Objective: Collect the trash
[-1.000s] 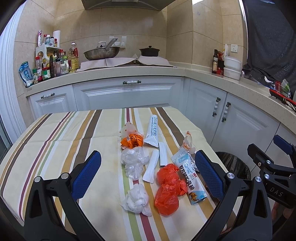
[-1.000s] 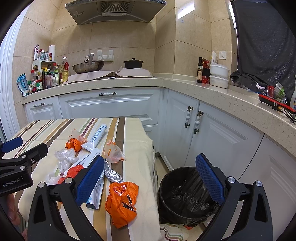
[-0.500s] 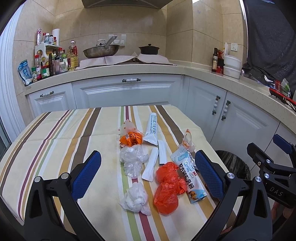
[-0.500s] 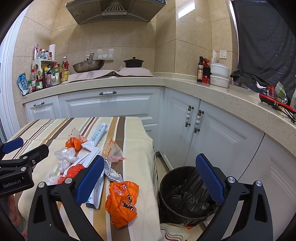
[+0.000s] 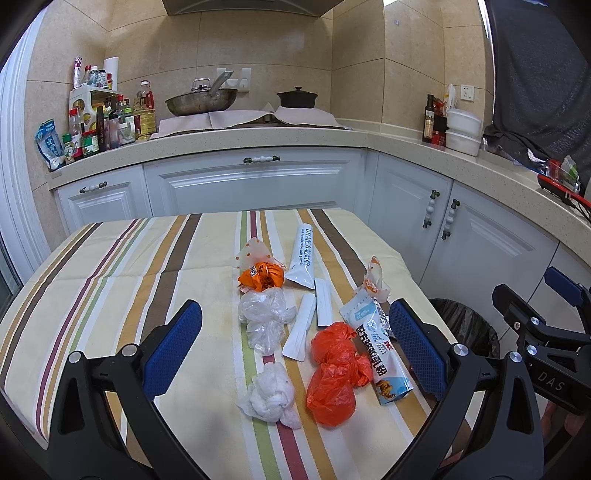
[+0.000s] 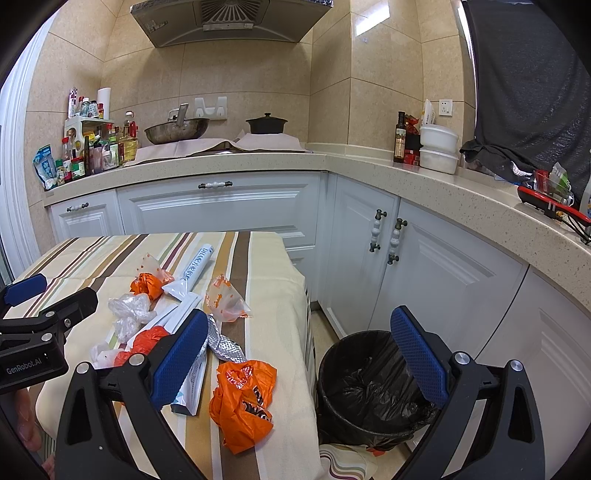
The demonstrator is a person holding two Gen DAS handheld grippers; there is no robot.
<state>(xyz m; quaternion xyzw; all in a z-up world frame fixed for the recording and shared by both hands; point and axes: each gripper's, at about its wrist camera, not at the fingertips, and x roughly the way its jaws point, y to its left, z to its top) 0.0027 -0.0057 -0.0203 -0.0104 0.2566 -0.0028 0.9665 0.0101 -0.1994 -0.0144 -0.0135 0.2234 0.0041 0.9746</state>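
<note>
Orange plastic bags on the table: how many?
3 orange bags: small bag beside the white tube; red-orange bag against the blue-white packet; printed bag nearest the bin. More may be hidden.

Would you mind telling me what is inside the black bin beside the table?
The round black bin holds a crumpled black liner, with no trash visible on it. Its bottom, under the liner's folds and behind the right gripper's blue fingers, cannot be seen.

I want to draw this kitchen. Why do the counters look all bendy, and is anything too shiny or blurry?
Left wrist view: the fisheye lens bends the countertop into a curve; the trash on the table looks sharp. Right wrist view: same bending, black corners, and a bright glare patch on the wall tile.
</note>
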